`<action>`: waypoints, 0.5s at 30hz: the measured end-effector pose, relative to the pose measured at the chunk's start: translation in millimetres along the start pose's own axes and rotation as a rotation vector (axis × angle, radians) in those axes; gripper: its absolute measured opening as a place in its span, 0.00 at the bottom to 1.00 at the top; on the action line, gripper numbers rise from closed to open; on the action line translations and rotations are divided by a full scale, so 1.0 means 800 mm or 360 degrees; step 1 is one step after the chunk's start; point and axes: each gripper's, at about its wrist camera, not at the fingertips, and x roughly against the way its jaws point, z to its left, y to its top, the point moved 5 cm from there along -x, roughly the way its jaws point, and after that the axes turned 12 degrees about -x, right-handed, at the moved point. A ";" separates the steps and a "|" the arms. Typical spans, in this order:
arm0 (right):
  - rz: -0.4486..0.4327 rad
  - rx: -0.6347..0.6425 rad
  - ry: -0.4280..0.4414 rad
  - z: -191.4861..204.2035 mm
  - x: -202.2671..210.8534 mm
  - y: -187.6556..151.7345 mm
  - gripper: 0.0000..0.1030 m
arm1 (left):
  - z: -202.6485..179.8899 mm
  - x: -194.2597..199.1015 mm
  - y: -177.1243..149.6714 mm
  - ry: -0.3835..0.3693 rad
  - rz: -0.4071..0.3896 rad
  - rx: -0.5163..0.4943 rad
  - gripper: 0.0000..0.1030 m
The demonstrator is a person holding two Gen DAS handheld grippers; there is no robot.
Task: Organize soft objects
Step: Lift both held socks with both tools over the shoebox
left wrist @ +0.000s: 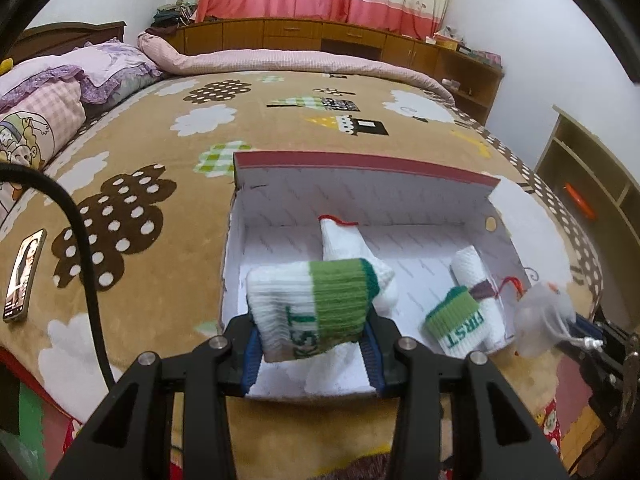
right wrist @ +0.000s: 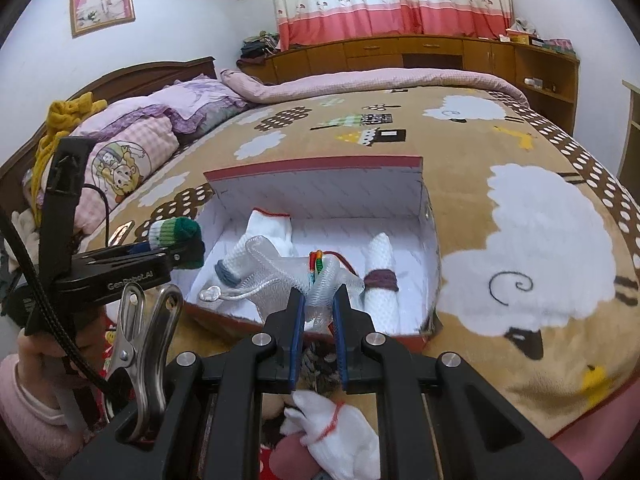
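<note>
An open cardboard box point(left wrist: 360, 168) with a red rim and white lining lies on the bed; it also shows in the right wrist view point(right wrist: 320, 168). My left gripper point(left wrist: 310, 332) is shut on a rolled white sock with a green band point(left wrist: 312, 304), held above the box's near left corner; it appears from the side in the right wrist view point(right wrist: 176, 236). My right gripper point(right wrist: 319, 300) is shut on a clear mesh pouch point(right wrist: 288, 268) over the box's near edge; the pouch shows in the left wrist view point(left wrist: 540, 320). Inside lie a white sock with red trim point(right wrist: 272, 228) and rolled white socks point(right wrist: 380, 276).
A phone point(left wrist: 24, 276) lies on the brown patterned blanket point(left wrist: 160, 128) to the left. Pillows point(right wrist: 160, 120) and a folded pink quilt point(right wrist: 380, 80) sit at the bed's far end. More white cloth point(right wrist: 336, 436) lies below my right gripper. Wooden cabinets point(right wrist: 440, 52) line the wall.
</note>
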 end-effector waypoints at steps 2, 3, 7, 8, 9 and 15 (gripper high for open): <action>0.0002 0.0008 -0.0001 0.003 -0.005 0.002 0.14 | 0.001 -0.007 0.002 -0.0005 0.0008 -0.0002 0.42; 0.0002 0.0010 -0.0001 0.004 -0.007 0.003 0.14 | 0.001 -0.010 0.003 -0.0006 0.0010 -0.0002 0.42; 0.0013 0.0010 0.0007 0.007 -0.017 0.007 0.14 | 0.004 -0.024 0.008 -0.0001 0.0011 -0.0006 0.42; 0.0018 0.0012 0.0006 0.007 -0.020 0.008 0.14 | 0.005 -0.029 0.009 0.0004 0.0014 -0.0006 0.42; 0.0022 0.0015 0.0004 0.009 -0.023 0.009 0.14 | 0.006 -0.033 0.010 0.0008 0.0019 -0.0006 0.42; 0.0032 0.0035 -0.0015 0.013 -0.035 0.012 0.14 | 0.012 -0.056 0.010 0.0018 0.0056 0.0009 0.43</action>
